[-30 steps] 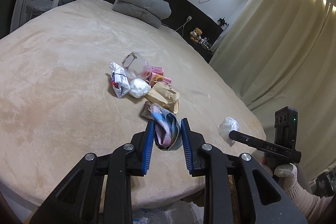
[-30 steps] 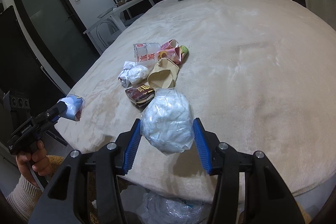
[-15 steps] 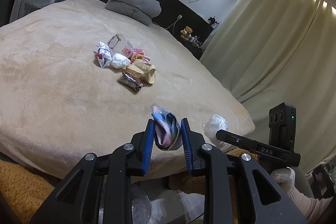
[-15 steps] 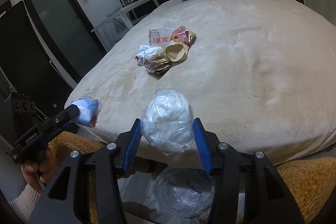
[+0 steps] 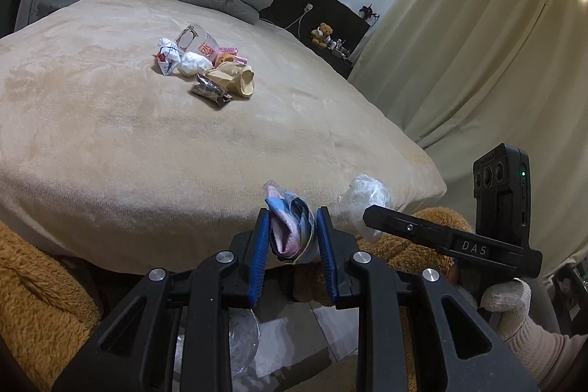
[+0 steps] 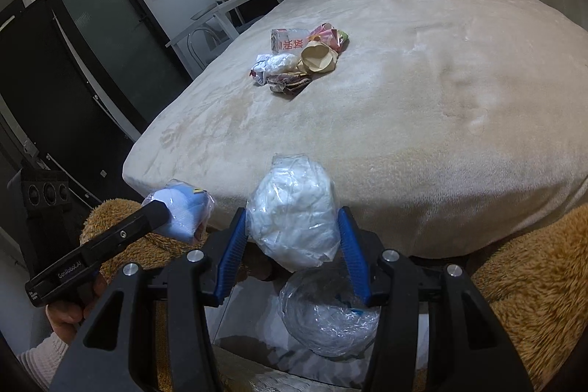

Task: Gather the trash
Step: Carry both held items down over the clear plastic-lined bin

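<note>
Both hand-held grippers have drawn back past the bed [image 5: 154, 149] edge, leaving the trash pile [image 5: 205, 68] farther off. The left hand-held gripper [image 5: 290, 241] (marked "GenRobot.AI") clamps a blue-pink wrapper [image 5: 288, 226]; the right hand-held gripper [image 6: 294, 245] (marked "DAS") clamps a white plastic wad [image 6: 294, 212].

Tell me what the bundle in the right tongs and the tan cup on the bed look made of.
Crinkled clear plastic bundle: thin glossy film over white wadding, judging by creases and glints. Crushed tan paper cup: matte, probably paper or card, since it has buckled flat.

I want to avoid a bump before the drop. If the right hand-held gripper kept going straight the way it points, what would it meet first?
Probably the front edge of the bed: the right hand-held gripper, shut on the clear plastic wad, points at it. Depth is unclear.
</note>
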A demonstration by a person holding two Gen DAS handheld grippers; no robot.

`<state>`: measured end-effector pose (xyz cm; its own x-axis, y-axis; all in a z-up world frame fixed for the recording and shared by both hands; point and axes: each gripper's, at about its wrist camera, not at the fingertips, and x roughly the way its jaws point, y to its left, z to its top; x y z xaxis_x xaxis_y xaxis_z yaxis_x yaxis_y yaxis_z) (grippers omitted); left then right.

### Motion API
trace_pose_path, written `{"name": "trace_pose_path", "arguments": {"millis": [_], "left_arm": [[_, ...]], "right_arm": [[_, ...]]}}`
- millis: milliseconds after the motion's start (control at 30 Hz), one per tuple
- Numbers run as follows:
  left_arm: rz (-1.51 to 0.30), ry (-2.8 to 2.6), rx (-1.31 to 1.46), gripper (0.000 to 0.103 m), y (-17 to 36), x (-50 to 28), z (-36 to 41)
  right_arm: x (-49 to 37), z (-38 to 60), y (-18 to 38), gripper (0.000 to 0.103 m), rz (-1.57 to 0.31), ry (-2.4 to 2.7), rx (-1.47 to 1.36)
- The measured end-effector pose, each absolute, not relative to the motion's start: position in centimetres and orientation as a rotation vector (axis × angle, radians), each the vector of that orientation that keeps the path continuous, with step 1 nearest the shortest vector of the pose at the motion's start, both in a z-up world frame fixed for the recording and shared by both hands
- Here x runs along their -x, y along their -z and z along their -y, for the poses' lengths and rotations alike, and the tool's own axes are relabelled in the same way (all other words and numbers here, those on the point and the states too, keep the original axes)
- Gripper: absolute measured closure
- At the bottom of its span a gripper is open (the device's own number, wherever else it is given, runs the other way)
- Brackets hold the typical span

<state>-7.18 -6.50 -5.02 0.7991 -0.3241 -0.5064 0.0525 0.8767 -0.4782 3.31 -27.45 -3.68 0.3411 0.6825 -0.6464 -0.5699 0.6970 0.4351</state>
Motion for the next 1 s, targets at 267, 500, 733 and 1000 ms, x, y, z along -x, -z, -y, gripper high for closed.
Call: {"name": "trace_pose_path", "arguments": {"millis": [267, 500, 733, 1000], "left_arm": [[-0.718, 0.188, 0.454, 0.078, 7.4, 6.0, 7.5], [-0.817, 0.169, 0.458, 0.078, 9.5, 4.6, 7.8], [-0.903, 0.140, 0.472, 0.078, 11.6, 3.7, 7.6], [-1.033, 0.129, 0.493, 0.078, 14.3, 2.5, 7.5]], "right_arm": [[-3.4, 26.4, 6.0, 0.053, -1.003, -0.805, -0.117], [-4.0, 25.4, 8.2, 0.053, -1.102, -0.786, -0.081], [-4.9, 24.5, 10.2, 0.053, -1.190, -0.759, -0.057], [-6.1, 24.0, 12.7, 0.053, -1.307, -0.729, -0.066]]}}
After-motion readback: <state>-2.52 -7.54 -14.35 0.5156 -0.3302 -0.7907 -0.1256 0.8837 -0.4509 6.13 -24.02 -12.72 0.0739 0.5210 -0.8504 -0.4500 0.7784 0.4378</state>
